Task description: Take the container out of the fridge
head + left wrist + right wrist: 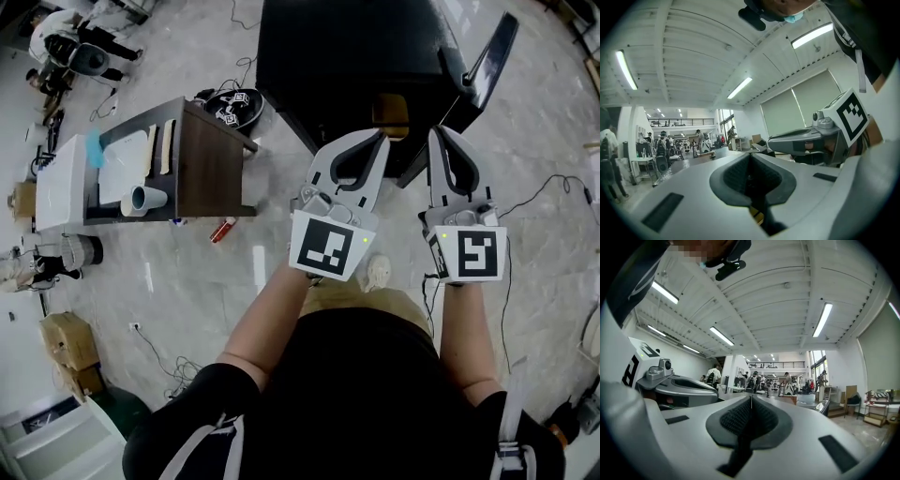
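The left gripper [382,139] and right gripper [437,131], both closed and empty, hover side by side at centre frame. The tan container [389,112] sits just above their tips, inside the open black fridge [347,56].

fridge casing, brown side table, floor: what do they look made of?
Fridge: flat black with low sheen, so painted metal or plastic; the look leaves it open. Table: dark brown with faint lengthwise streaks, likely wood veneer or laminate. Floor: pale grey with cloudy veining, probably polished stone or marble-look tile.
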`<state>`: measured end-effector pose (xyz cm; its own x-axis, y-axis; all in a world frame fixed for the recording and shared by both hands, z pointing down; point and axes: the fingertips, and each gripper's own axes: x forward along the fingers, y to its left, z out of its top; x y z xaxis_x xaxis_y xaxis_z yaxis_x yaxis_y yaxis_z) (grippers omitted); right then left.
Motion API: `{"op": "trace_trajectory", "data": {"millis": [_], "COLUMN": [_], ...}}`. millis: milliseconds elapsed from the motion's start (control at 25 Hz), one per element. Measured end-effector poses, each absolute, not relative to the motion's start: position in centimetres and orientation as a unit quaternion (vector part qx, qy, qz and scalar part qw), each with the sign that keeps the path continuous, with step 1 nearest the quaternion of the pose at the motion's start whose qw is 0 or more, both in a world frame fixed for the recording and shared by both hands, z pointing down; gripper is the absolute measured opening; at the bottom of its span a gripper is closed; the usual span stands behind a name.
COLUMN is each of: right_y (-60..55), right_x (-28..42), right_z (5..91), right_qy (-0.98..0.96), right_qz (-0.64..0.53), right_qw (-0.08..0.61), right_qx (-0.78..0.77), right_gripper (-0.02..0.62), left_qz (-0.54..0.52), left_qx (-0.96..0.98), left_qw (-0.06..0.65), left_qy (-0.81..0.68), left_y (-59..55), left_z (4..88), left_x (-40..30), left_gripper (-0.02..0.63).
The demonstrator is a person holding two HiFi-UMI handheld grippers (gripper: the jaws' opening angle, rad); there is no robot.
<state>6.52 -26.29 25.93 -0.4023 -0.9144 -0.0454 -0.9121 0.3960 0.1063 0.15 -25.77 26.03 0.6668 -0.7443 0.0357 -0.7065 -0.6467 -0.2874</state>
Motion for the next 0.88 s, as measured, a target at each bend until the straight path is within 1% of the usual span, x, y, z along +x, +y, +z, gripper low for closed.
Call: {"op": "trace_trajectory", "data": {"millis": [520, 680, 880], "right_y": [-30.2, -30.8, -32.6], "right_x": [5.4, 5.4, 6.7], "right_z": [29.0, 31.1, 34.2], "right_qy": [-0.778, -0.781, -0.793], "right_qz": [-0.063, -0.047, -0.033], "right_qw": [0.024, 0.027, 0.028], "right_qx": [0.625, 0.622, 0.607], "right_gripper": [0.037, 0.037, 0.037], "left_qz": [-0.079, -0.082, -0.104], "left_qx": [-0.934, -0.932, -0.931], "left_qw": [0.129, 0.132, 0.116], "left_qy": [0.325, 0.327, 0.331], "left_y": [-31.3, -32.7, -34.5], "left_z": [30.0, 31.7, 35.5], "left_x": [-2.1, -1.6, -0.2], "left_gripper": [0.025, 0.025, 0.025]}}
